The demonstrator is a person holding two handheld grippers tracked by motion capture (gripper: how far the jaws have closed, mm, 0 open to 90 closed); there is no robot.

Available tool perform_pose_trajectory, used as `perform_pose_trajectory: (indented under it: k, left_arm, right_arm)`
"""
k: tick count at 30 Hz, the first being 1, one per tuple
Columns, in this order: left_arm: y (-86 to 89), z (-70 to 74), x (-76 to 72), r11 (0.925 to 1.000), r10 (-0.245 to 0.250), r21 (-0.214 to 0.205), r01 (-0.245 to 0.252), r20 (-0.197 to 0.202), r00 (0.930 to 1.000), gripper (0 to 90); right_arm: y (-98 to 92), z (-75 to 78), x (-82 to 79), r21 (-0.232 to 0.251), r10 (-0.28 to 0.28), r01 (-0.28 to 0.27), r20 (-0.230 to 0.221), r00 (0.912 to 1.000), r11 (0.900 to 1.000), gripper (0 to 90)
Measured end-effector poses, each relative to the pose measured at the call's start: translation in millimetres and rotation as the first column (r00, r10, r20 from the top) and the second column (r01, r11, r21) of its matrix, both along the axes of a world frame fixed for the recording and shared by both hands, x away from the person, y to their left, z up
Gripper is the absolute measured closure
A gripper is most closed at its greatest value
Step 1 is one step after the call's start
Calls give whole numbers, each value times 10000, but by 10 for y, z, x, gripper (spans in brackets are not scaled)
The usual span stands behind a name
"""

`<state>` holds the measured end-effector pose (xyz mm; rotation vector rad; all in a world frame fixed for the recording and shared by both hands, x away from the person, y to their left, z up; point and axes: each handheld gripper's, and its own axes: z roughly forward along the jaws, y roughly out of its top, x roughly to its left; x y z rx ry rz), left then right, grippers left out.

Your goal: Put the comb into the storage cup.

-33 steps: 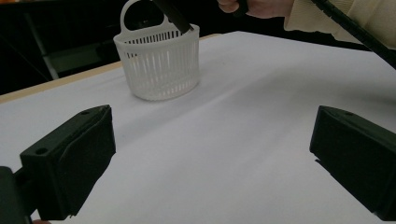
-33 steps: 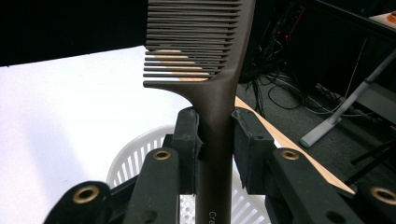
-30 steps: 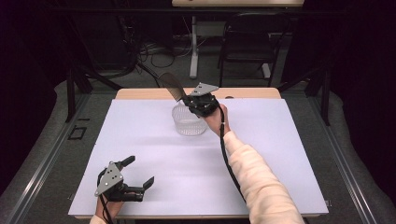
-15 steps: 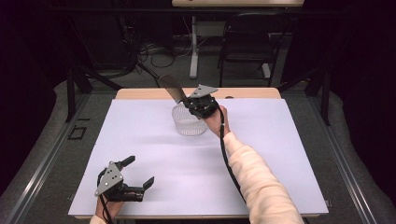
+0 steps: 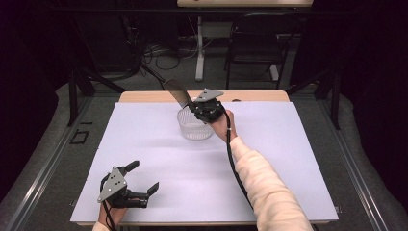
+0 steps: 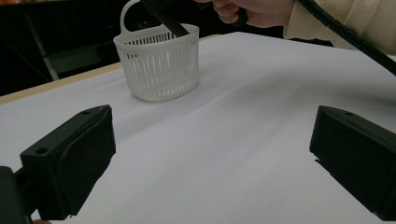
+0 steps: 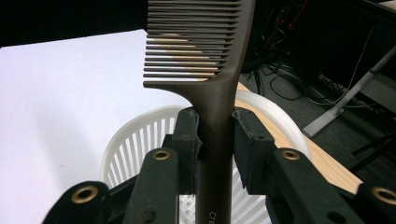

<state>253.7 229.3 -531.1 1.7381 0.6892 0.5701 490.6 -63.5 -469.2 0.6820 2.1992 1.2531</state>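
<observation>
A dark brown comb (image 7: pixel 205 70) is clamped by its handle in my right gripper (image 7: pixel 215 140), teeth end up. In the high view the right gripper (image 5: pixel 206 109) hovers over the rim of a white slatted basket (image 5: pixel 193 126) at the table's far middle, and the comb (image 5: pixel 177 92) sticks up and to the left. The basket (image 6: pixel 158 65) stands upright with a loop handle, and the comb's handle end (image 6: pixel 169 23) reaches down to its rim. My left gripper (image 5: pixel 137 180) rests open and empty near the front left edge of the table.
A white sheet (image 5: pixel 144 144) covers the table, with a wooden strip (image 5: pixel 144 96) along the far edge. A black cable (image 5: pixel 233 159) trails along the person's cream sleeve (image 5: pixel 264 187). A chair (image 5: pixel 255 43) and floor cables lie beyond the table.
The right gripper with the comb has shifted very slightly over the basket. The left gripper has not moved.
</observation>
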Motion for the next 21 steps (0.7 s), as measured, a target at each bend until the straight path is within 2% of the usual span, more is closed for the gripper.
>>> perform_pose_trajectory:
  k: [21]
  left_arm:
    - [-5,0,0,10000,-37,-15,37,-1,10000,3]
  right_arm:
    - [46,-50,-2,-355,120,-127,-201,9997,9993,714]
